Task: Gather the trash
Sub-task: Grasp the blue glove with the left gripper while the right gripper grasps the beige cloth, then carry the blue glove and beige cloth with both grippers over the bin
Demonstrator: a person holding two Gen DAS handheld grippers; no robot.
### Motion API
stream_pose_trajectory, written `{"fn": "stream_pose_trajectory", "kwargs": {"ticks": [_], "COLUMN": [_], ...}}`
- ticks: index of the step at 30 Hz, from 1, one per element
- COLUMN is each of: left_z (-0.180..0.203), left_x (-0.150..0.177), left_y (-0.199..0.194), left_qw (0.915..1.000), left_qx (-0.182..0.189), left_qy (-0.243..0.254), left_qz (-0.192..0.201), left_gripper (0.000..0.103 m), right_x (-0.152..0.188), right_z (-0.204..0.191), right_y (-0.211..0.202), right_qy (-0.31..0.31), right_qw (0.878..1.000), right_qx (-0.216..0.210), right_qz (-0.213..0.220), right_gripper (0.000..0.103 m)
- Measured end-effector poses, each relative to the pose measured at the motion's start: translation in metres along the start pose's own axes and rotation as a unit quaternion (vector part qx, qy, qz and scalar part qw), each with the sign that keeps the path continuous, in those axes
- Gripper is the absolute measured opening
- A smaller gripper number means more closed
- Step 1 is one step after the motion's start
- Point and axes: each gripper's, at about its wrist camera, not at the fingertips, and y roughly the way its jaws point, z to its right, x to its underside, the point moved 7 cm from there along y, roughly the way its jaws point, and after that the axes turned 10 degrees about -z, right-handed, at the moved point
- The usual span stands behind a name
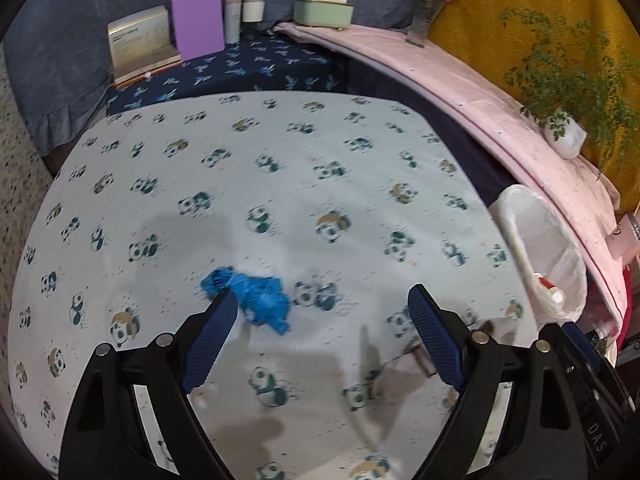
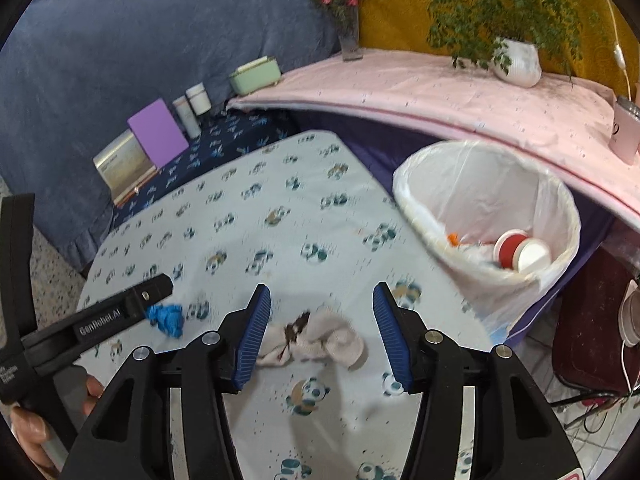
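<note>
A crumpled blue scrap (image 1: 256,300) lies on the panda-print tablecloth (image 1: 280,168). My left gripper (image 1: 322,300) is open above it, and its left fingertip (image 1: 224,308) overlaps the scrap's left end. The right wrist view shows the same scrap (image 2: 166,318) at that gripper's finger (image 2: 148,294). A crumpled pinkish-white tissue (image 2: 316,340) with a brown stain lies on the cloth. My right gripper (image 2: 322,296) is open, and the tissue sits between its blue pads without being pressed. In the left wrist view the tissue (image 1: 404,360) is a blur near the right finger.
A bin with a white liner (image 2: 480,184) stands off the table's right edge and holds red-and-white cups (image 2: 520,252). Behind are books, a purple pad (image 2: 158,132), jars, a green box (image 2: 256,74), a vase and a potted plant (image 2: 516,60) on a pink-covered shelf.
</note>
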Motion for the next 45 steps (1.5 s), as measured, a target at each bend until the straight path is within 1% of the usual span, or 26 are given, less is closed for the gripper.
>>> {"fn": "stream_pose_trajectory", "kwargs": {"ticks": [6, 12, 16, 18, 20, 21, 22, 23, 25, 26, 28, 34, 39, 45], "left_z": [-0.033, -0.062, -0.066, -0.065, -0.063, -0.062, -0.06, -0.058, -0.053, -0.051, -0.045, -0.022, -0.004, 0.016], "left_x": [0.013, 0.016, 0.014, 0.013, 0.012, 0.011, 0.01, 0.009, 0.006, 0.005, 0.002, -0.005, -0.004, 0.002], "left_y": [0.018, 0.034, 0.043, 0.049, 0.054, 0.057, 0.057, 0.057, 0.058, 0.059, 0.06, 0.058, 0.045, 0.032], "left_qw": [0.9993, 0.9967, 0.9957, 0.9952, 0.9948, 0.995, 0.9954, 0.9959, 0.9962, 0.9962, 0.9963, 0.998, 0.9981, 0.9975], "left_qx": [-0.019, -0.021, -0.016, -0.012, -0.011, -0.008, -0.009, -0.01, 0.0, 0.005, 0.017, 0.023, 0.04, 0.05], "left_qy": [-0.026, -0.069, -0.079, -0.081, -0.081, -0.079, -0.074, -0.069, -0.064, -0.063, -0.057, -0.022, 0.0, 0.028], "left_qz": [-0.019, -0.036, -0.047, -0.053, -0.06, -0.061, -0.06, -0.057, -0.058, -0.059, -0.062, -0.055, -0.047, -0.041], "left_gripper": [0.084, 0.084, 0.084, 0.084, 0.081, 0.073, 0.068, 0.065, 0.054, 0.05, 0.033, 0.024, 0.023, 0.023], "right_x": [0.021, 0.022, 0.023, 0.022, 0.022, 0.022, 0.021, 0.022, 0.021, 0.021, 0.02, 0.018, 0.014, 0.01], "right_z": [-0.007, -0.008, -0.01, -0.012, -0.013, -0.013, -0.013, -0.013, -0.013, -0.012, -0.012, -0.012, -0.007, 0.012], "right_y": [0.019, 0.031, 0.042, 0.047, 0.052, 0.054, 0.056, 0.057, 0.059, 0.06, 0.06, 0.057, 0.053, 0.057], "right_qy": [-0.009, -0.004, -0.004, -0.004, -0.004, -0.004, -0.004, -0.003, -0.003, -0.002, -0.001, 0.001, 0.004, 0.03], "right_qw": [1.0, 0.999, 0.999, 0.999, 0.998, 0.998, 0.998, 0.998, 0.998, 0.998, 0.998, 0.998, 0.998, 0.998], "right_qx": [0.003, 0.005, 0.005, 0.005, 0.004, 0.004, 0.004, 0.003, 0.003, 0.003, 0.001, -0.001, 0.003, 0.011], "right_qz": [-0.029, -0.04, -0.049, -0.053, -0.057, -0.059, -0.061, -0.062, -0.062, -0.063, -0.063, -0.061, -0.055, -0.053], "right_gripper": [0.052, 0.053, 0.059, 0.059, 0.06, 0.06, 0.061, 0.062, 0.062, 0.062, 0.062, 0.062, 0.062, 0.062]}}
